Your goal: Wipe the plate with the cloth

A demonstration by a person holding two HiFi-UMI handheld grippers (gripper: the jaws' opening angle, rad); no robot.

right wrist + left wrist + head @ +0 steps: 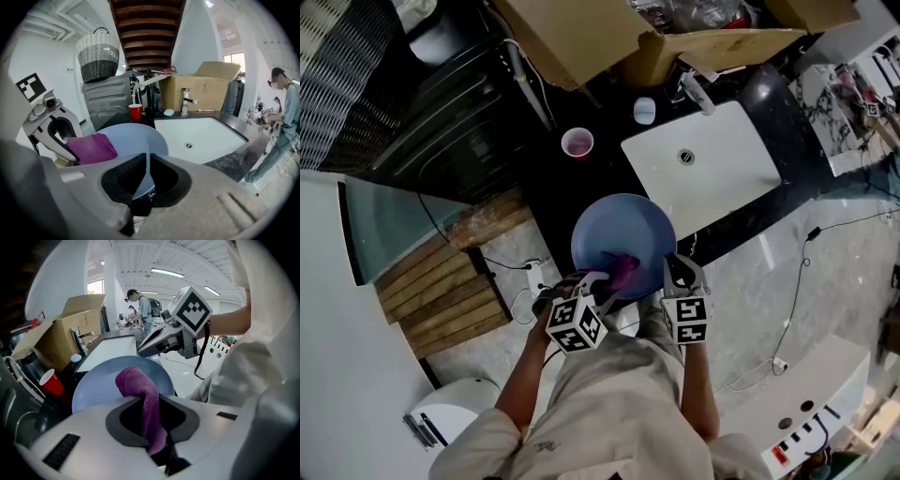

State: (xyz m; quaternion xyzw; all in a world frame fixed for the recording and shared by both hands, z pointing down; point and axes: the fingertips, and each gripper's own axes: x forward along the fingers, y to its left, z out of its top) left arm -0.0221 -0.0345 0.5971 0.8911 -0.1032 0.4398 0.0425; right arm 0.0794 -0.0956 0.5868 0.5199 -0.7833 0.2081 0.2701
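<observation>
A pale blue plate (622,240) is held in the air in front of me, above the dark counter edge. My right gripper (675,278) is shut on the plate's near right rim; in the right gripper view the plate (133,140) runs edge-on between the jaws. My left gripper (598,283) is shut on a purple cloth (621,272), which lies pressed on the plate's near inner face. The left gripper view has the cloth (143,394) bunched up out of the jaws against the plate (101,380). The right gripper (154,345) shows there too.
A white sink (703,159) with a tap (697,92) is set in the dark counter beyond the plate. A red cup (577,142) and a small white object (644,110) stand near it. A cardboard box (609,37) sits behind. A person (281,126) stands at right.
</observation>
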